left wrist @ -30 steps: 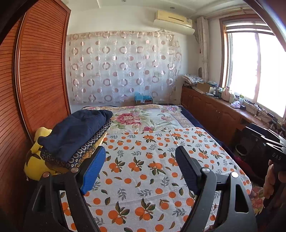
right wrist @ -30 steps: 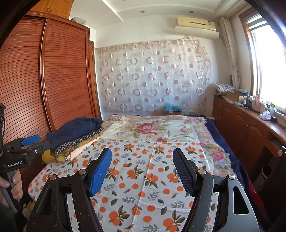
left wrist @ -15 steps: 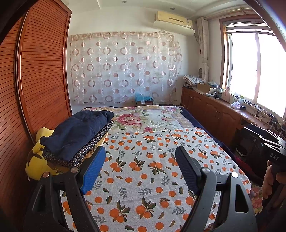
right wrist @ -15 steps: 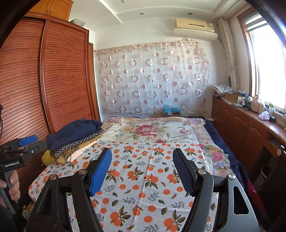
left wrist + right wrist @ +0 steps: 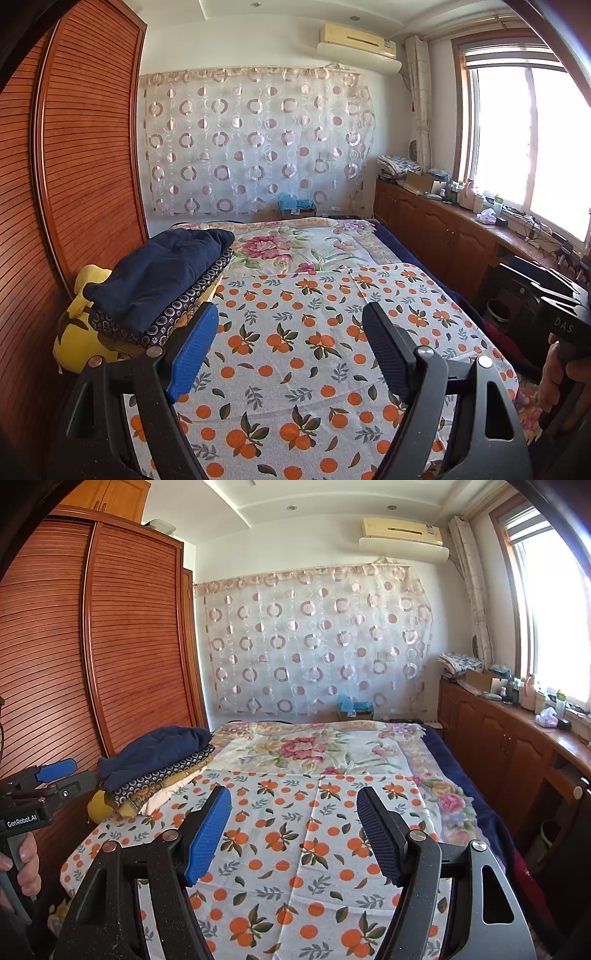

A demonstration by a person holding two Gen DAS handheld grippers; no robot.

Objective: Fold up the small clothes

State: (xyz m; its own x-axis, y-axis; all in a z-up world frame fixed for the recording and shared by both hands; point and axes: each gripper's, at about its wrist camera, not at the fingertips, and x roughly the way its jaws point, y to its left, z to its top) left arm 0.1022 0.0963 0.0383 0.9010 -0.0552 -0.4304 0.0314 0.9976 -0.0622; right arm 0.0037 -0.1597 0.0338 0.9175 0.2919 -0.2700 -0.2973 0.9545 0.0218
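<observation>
A stack of folded clothes lies at the bed's left edge, a navy garment (image 5: 162, 273) on top of a dark patterned one (image 5: 184, 306); it also shows in the right wrist view (image 5: 159, 753). My left gripper (image 5: 290, 325) is open and empty, held above the orange-print cloth (image 5: 317, 354), right of the stack. My right gripper (image 5: 293, 808) is open and empty above the same cloth (image 5: 295, 849). The left gripper also shows at the left edge of the right wrist view (image 5: 44, 786).
A yellow plush toy (image 5: 79, 332) sits under the stack by the wooden wardrobe (image 5: 74, 155). A floral bedspread (image 5: 303, 247) covers the far bed. Wooden cabinets (image 5: 443, 236) with clutter run along the right under the window. A curtain (image 5: 255, 140) hangs behind.
Both grippers have risen and tilted up slightly, so the views show more wall and ceiling. Both stay open and empty. The clothes have not moved.
</observation>
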